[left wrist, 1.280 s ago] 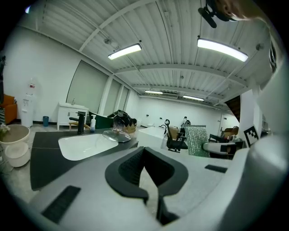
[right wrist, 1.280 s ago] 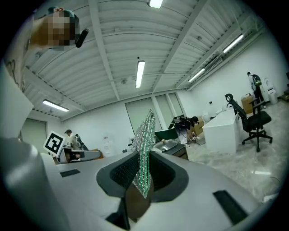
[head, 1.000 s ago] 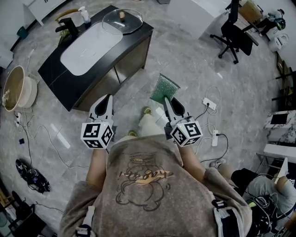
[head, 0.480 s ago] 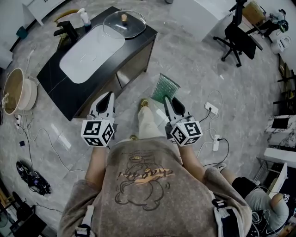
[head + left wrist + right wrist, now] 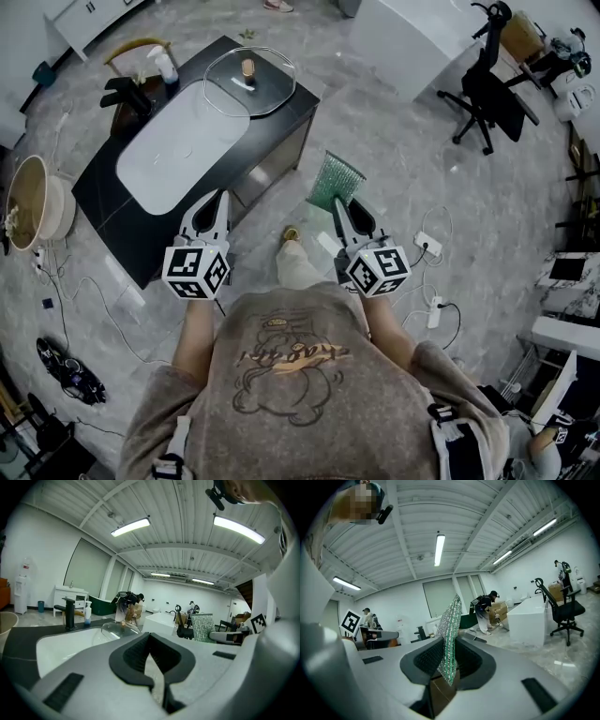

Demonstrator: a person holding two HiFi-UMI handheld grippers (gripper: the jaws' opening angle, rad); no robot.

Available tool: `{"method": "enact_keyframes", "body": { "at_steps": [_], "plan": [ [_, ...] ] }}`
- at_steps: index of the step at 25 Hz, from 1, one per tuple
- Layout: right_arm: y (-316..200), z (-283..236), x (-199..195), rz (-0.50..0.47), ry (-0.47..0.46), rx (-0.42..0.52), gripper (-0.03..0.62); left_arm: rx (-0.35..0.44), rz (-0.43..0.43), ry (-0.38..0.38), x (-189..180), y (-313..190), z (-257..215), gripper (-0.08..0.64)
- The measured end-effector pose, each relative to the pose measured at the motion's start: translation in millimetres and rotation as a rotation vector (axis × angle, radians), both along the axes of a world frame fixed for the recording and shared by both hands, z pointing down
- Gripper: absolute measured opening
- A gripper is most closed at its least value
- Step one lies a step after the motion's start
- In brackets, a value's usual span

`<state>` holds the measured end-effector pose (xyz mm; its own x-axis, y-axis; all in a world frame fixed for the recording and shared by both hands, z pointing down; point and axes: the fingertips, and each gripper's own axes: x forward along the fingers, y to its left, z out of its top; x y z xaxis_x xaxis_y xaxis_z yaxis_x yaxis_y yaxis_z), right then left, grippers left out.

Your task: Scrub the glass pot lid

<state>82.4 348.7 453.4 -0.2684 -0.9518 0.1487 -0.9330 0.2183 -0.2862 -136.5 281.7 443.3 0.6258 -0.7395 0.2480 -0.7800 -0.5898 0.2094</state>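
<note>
Left gripper [image 5: 221, 195]: jaws pressed together with nothing between them; right gripper [image 5: 337, 201]: jaws clamped on a green glittery scouring cloth [image 5: 336, 178] that stands up past the tips. Ahead of both: bare grey floor [image 5: 375, 141] up to the near long edge of a black counter [image 5: 103, 187], with a power strip [image 5: 429, 246] and cables to the right. Glass pot lid [image 5: 249, 81]: clear, round, metal-rimmed, with a cork-coloured knob [image 5: 247, 67], lying flat at the counter's far right corner, against the end of the white basin [image 5: 173, 150].
</note>
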Motion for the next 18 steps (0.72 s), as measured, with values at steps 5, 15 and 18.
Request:
{"method": "enact_keyframes", "body": {
  "at_steps": [5,15,18],
  "plan": [
    [-54.4,-6.9,22.6,-0.027,0.0,0.002,0.091,0.009,-0.017,0.0,24.7,-51.7,-10.3,0.009],
    [-151.5,-3.7,43.0,-0.144,0.014,0.003,0.091,0.039,-0.115,-0.01,47.4,-129.7,-19.9,0.009],
    [-173.2,-2.4,44.9,-0.163,0.017,0.006,0.091,0.043,-0.136,-0.02,50.8,-144.8,-19.7,0.009]
  ]
}}
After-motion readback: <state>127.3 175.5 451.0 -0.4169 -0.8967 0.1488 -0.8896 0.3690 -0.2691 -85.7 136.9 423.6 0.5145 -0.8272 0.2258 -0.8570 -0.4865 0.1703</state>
